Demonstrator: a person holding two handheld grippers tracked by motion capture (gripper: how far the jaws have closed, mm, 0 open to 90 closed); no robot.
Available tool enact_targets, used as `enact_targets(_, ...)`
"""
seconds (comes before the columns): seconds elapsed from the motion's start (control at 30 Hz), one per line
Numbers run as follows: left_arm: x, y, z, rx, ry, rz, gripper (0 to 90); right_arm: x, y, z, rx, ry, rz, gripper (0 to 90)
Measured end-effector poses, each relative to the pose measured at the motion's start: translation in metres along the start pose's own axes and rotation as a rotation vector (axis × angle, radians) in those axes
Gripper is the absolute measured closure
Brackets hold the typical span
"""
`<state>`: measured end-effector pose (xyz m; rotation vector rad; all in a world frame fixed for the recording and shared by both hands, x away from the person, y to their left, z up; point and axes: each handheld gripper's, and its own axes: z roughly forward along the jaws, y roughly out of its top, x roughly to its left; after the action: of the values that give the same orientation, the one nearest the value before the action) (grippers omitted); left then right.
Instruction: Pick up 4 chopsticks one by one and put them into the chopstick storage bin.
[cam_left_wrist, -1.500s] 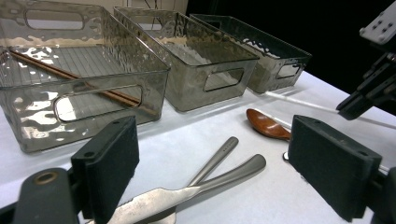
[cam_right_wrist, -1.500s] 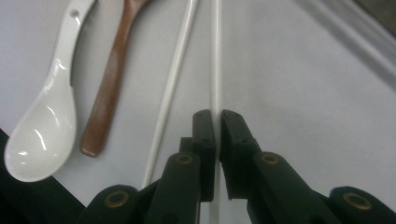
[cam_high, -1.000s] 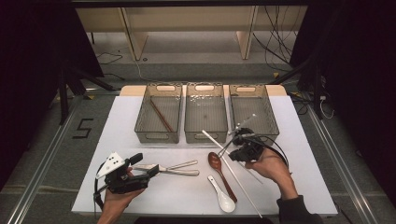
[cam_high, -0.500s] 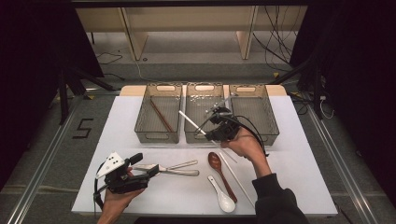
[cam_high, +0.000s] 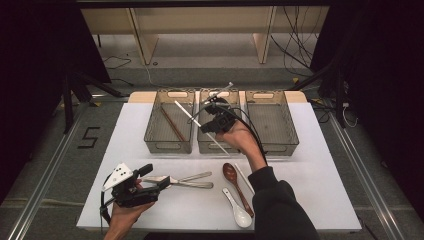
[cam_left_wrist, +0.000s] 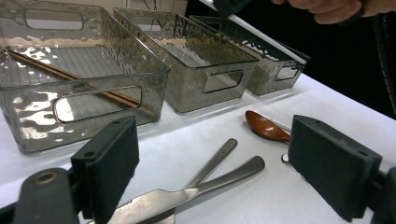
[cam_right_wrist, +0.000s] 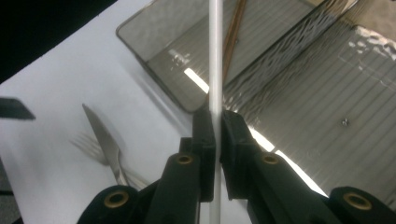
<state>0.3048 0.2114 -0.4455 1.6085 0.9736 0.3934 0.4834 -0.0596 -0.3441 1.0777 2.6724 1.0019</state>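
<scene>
Overall, the left gripper (cam_high: 162, 183) lay low near the front left corner of the white table (cam_high: 320, 165), held in a hand that came in from the bottom edge, its grey three-cornered plate uppermost and its jaws pointing to the right along the surface. In the left gripper view the two black pads stood wide apart with nothing pressed between them; the knife (cam_left_wrist: 187, 196) and the fork (cam_left_wrist: 212, 163) lay on the table in the gap, the knife blade close to the left pad.

Farther right, a brown wooden spoon (cam_high: 235, 182) and a white ceramic spoon (cam_high: 238, 209) lay on the table, with one white chopstick (cam_high: 245, 179) just beside the brown spoon.

Behind these stood three clear bins in a row. The left bin (cam_high: 168, 145) held a brown pair of chopsticks (cam_high: 171, 125) lying diagonally.

The right gripper (cam_high: 210, 116) was raised over the middle bin (cam_high: 210, 148), the person's dark-sleeved forearm reaching forward and leftward from the bottom of the high view, hand wrapped around the gripper body. Its jaws were clamped together on a second white chopstick (cam_right_wrist: 215, 70), which the right gripper view showed pinched between the pads and running straight up past them. In the high view the stick slanted from above the left bin, through the jaws, down toward the front wall of the middle bin. The right bin (cam_high: 290, 125) stood beside it.
</scene>
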Motion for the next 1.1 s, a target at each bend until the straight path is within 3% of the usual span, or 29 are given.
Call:
enact_targets(0.57,0.0,0.0,0.0,-0.007,-0.003,-0.007,15.9,-0.006,0.048,0.024,-0.068,0.032,0.072,85.3)
enact_targets(1.1,0.0,0.001,0.0,-0.011,-0.009,-0.01,15.9,-0.007,0.066,0.045,-0.117,0.023,0.161,85.3)
